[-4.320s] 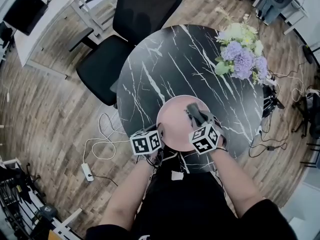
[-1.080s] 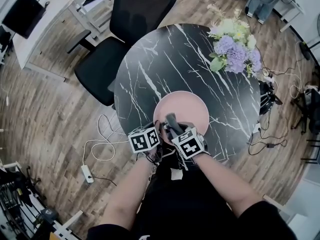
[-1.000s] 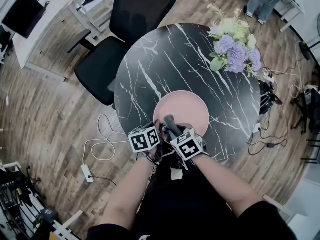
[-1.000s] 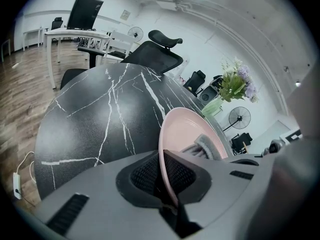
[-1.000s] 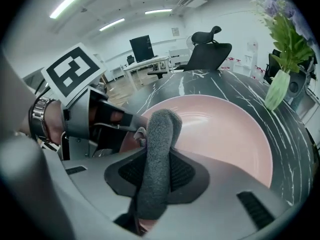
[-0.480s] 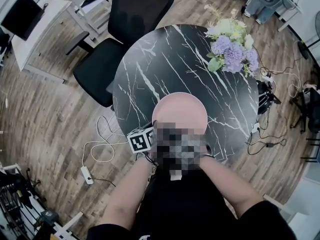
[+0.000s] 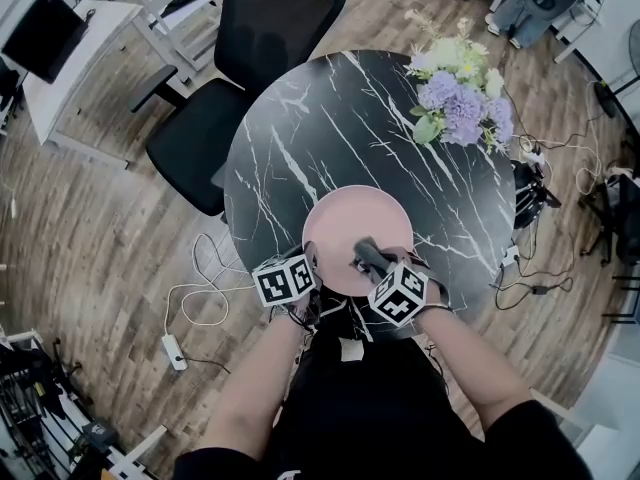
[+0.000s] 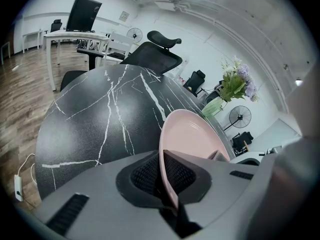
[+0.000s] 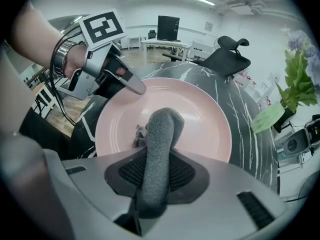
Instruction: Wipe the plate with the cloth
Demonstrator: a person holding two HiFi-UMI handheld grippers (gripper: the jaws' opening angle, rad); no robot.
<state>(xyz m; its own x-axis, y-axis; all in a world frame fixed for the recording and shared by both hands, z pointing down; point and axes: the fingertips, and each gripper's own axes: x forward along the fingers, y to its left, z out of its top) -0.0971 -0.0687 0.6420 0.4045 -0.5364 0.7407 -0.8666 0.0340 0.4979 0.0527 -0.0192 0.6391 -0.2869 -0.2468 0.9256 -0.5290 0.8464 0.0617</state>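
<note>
A pink plate [image 7: 357, 224] lies on the black marble table [image 7: 330, 118] near its front edge. My left gripper [image 7: 309, 269] is shut on the plate's near left rim; in the left gripper view that rim [image 8: 167, 176] runs between the two pads. My right gripper [image 7: 372, 266] is shut on a rolled grey cloth [image 7: 365, 253], whose end rests on the plate's near right part. In the right gripper view the cloth [image 9: 159, 146] stands up between the jaws over the plate [image 9: 200, 114], and the left gripper [image 9: 131, 85] shows at the plate's far left rim.
A bunch of purple and white flowers [image 7: 458, 93] stands at the table's back right. A black office chair [image 7: 240, 58] stands behind the table on the left. Cables and a power strip [image 7: 174, 345] lie on the wood floor at the left.
My right gripper has carried the cloth from the plate's near left, beside the left gripper, to its near right, rolling as it went. The left gripper kept still on the rim.
</note>
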